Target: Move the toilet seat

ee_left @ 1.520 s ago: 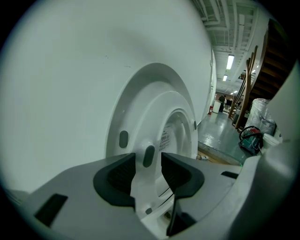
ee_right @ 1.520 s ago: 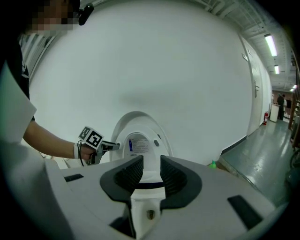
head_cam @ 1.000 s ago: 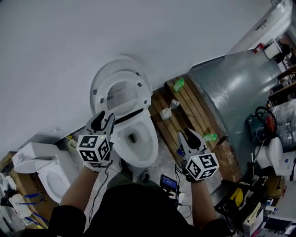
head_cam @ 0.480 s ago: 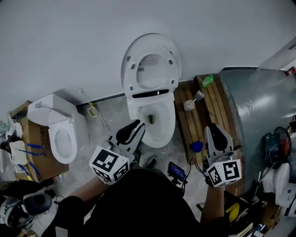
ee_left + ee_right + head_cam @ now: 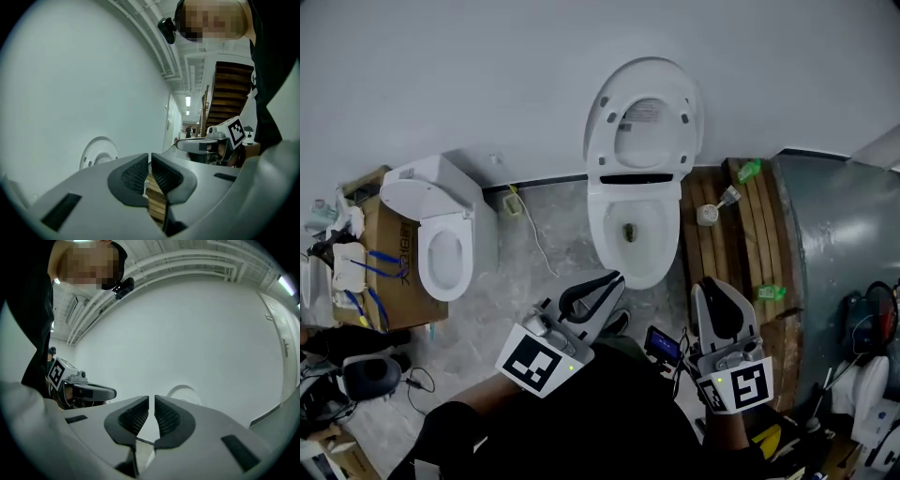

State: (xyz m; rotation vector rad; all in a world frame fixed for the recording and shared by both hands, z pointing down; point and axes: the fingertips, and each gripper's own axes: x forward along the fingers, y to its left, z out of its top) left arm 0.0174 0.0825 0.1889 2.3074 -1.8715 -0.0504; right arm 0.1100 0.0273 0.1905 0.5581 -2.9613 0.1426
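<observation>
A white toilet (image 5: 630,230) stands against the wall, its seat and lid (image 5: 642,117) raised upright. Both grippers hang near my body, well short of the bowl. My left gripper (image 5: 612,279) is shut with nothing between its pads; its jaws have just been closing. My right gripper (image 5: 713,286) has also just been closing, empty, and only a thin slit is left. In the left gripper view the jaws (image 5: 150,158) meet, with the raised seat (image 5: 97,153) far off at the wall. The right gripper view shows the jaws (image 5: 151,400) and the lid (image 5: 183,392) behind them.
A second white toilet (image 5: 441,230) sits at the left beside a cardboard box (image 5: 370,272). Right of the main toilet lies a wooden pallet (image 5: 741,244) with a green bottle (image 5: 748,171), then a grey metal curved wall (image 5: 839,253). Clutter fills the floor's corners.
Both grippers have drawn back from the toilet towards my body and risen, and their jaws have closed. The head view has swung, so the toilet now sits further right. The seat stays up.
</observation>
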